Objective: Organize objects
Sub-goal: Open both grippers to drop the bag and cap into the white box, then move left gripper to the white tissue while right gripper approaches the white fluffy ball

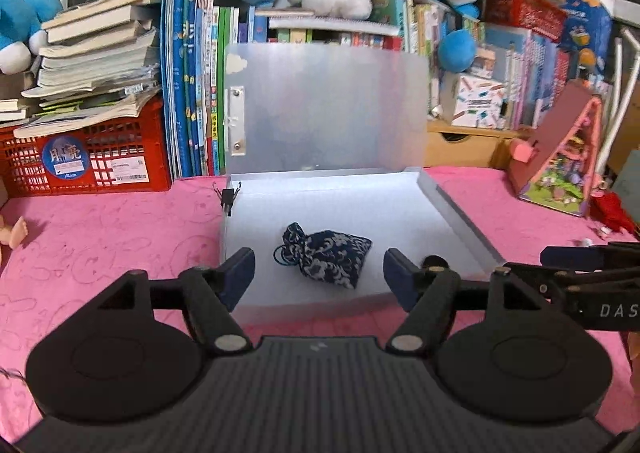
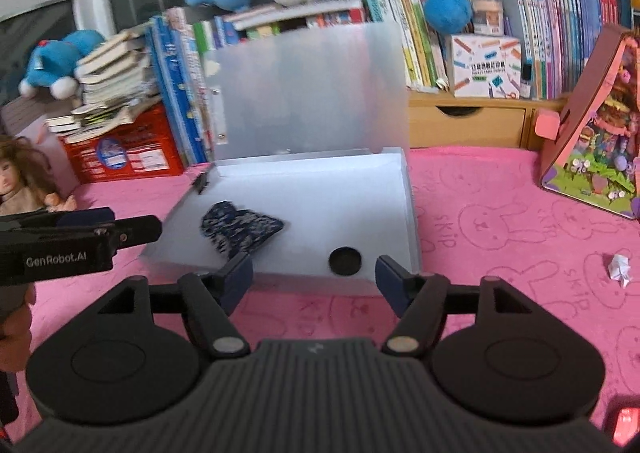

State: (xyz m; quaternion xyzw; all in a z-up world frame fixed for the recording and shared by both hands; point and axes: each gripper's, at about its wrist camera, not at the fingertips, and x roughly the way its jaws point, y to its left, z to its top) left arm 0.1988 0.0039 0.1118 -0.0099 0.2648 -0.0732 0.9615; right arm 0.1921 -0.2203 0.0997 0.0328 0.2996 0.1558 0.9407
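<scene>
A pink surface [image 1: 120, 221] fills the lower frame, books behind; at centre a translucent box [image 1: 452, 209] stands lid-up, likely for loading; a blue patterned pouch [image 1: 326, 255] lies inside; the left gripper [image 1: 319, 271] and right gripper [image 2: 314, 273] hover nearby, fingers wide, holding nothing.

Evenly lit indoors, fairly bright, with strong colour on the pink surface [image 1: 120, 237]. Soft, faint shadows only, under the patterned pouch [image 1: 326, 257] and along the box wall [image 1: 452, 205]. Dull sheen on the upright translucent lid [image 1: 332, 109], no harsh glare. Dark window panes at the upper left of both frames. Heavy fisheye bending at the edges, the books [image 2: 420, 13] leaning and curving. Left view mostly crisp; right view smeared by motion, the pouch [image 2: 240, 231] and lid [image 2: 308, 89] blurred.
</scene>
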